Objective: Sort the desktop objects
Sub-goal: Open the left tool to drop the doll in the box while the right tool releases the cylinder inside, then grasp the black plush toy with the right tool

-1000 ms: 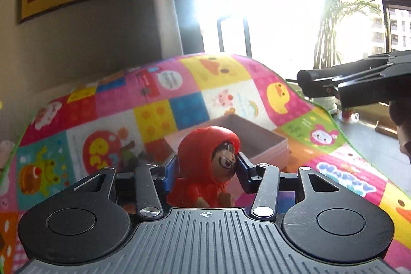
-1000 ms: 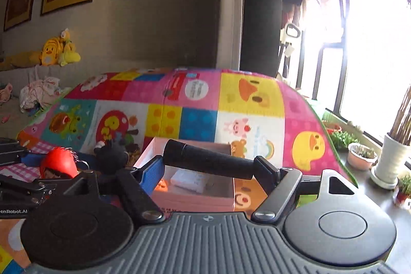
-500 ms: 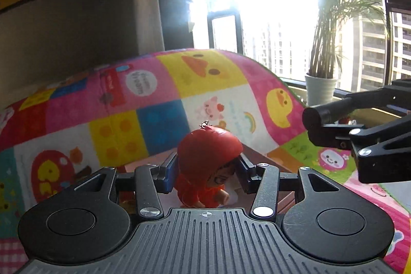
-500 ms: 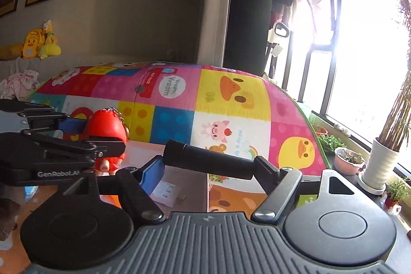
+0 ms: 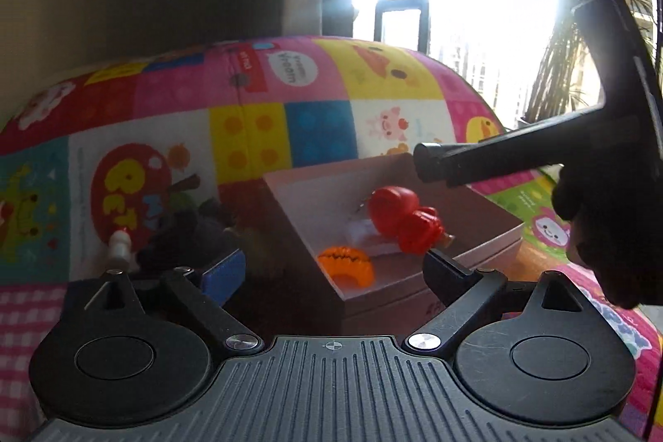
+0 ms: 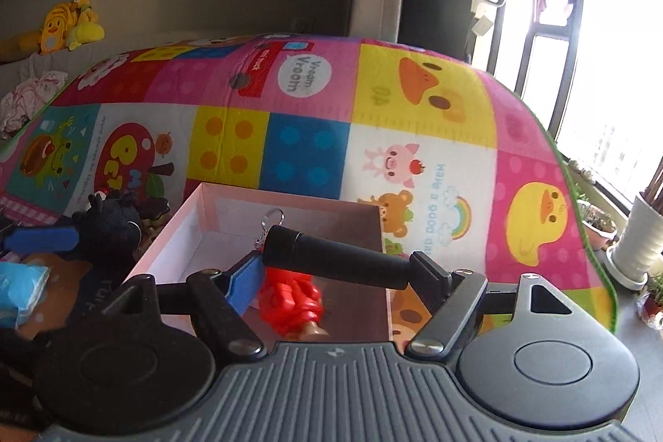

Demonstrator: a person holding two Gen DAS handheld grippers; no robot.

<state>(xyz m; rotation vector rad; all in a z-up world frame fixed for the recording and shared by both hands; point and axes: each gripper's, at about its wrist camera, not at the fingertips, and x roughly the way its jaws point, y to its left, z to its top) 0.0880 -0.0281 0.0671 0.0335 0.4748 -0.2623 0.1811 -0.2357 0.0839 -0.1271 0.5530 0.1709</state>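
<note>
Left hand-held gripper point(image 5: 333, 268) jaws opening, nothing gripped; red figure point(image 5: 404, 220) seen lying in pink box point(image 5: 489, 249). Black cylinder point(image 6: 339, 259) clamped by right hand-held gripper point(image 6: 344, 282), at 12 o'clock.

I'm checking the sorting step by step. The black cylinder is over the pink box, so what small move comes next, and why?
Probably lower the right gripper a little and open it. It holds the black cylinder crosswise above the pink box, where the red figure already lies. The left gripper is opening with nothing between its fingers, so its drop looks done.
</note>
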